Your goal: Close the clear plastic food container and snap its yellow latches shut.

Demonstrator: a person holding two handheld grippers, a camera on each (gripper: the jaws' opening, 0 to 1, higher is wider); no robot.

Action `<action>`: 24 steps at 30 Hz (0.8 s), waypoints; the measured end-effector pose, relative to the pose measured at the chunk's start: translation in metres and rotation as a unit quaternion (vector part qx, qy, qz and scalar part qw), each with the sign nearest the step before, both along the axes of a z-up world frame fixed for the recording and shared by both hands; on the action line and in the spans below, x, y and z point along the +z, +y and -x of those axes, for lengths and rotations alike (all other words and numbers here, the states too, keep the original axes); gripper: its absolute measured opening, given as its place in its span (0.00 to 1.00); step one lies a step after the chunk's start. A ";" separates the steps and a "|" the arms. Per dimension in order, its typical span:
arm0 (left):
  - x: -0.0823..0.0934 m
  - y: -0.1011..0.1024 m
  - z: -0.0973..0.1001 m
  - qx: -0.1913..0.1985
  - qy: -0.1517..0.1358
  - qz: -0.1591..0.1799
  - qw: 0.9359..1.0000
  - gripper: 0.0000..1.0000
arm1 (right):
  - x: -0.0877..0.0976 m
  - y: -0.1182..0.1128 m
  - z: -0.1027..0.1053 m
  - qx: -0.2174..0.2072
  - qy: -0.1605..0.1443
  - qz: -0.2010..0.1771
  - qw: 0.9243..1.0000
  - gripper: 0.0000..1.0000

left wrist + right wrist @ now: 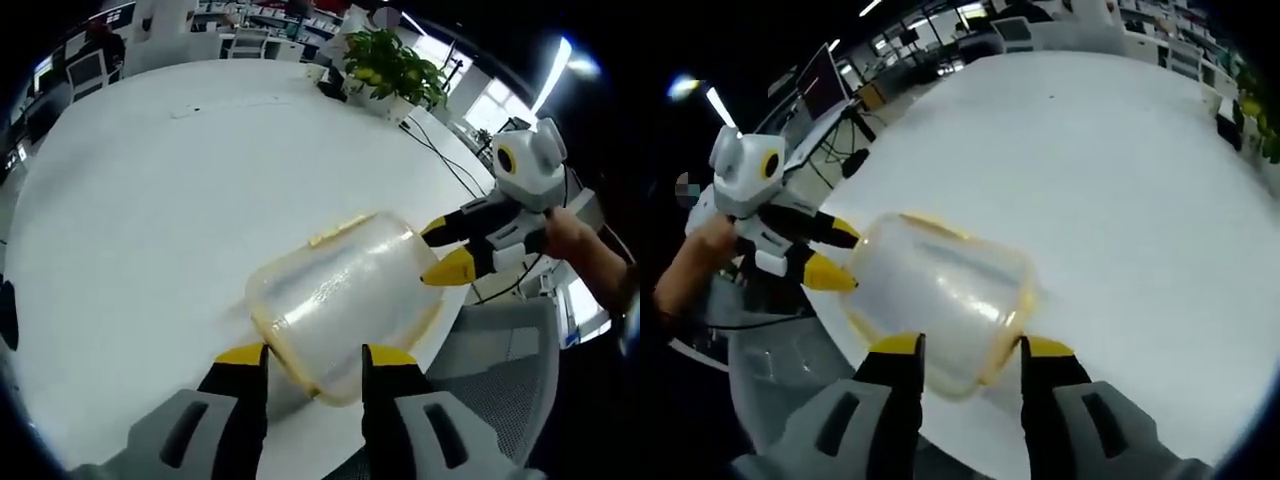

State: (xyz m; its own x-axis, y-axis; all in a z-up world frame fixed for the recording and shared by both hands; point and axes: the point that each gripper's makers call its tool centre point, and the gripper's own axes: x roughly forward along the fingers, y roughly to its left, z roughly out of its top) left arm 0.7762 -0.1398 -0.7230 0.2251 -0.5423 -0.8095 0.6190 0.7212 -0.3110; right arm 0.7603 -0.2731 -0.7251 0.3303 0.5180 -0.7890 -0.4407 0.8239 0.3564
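My left gripper [315,357] and my right gripper [973,347] both stand parted, each straddling one end of the clear plastic food container with yellow trim [340,300], which sits at the near edge of the wide white round counter [150,200]. A grey mesh chair [500,370] stands beside that edge. A leafy green potted plant [390,65] sits on the far side, with office desks behind it.

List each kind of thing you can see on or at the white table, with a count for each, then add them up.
Clear plastic food container: 1
Handheld tongs: 2, left and right
Potted plant: 1
White table: 1
Grey chair: 1
Total: 6
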 end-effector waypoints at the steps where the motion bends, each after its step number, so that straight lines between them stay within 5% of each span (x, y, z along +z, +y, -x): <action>1: 0.000 0.000 0.000 0.001 -0.001 0.001 1.000 0.30 | 0.000 -0.001 0.000 -0.002 0.000 -0.002 1.000 0.35; 24: 0.032 0.000 -0.008 -0.023 -0.054 0.004 0.998 0.29 | 0.039 0.009 -0.020 0.083 -0.094 0.001 0.992 0.29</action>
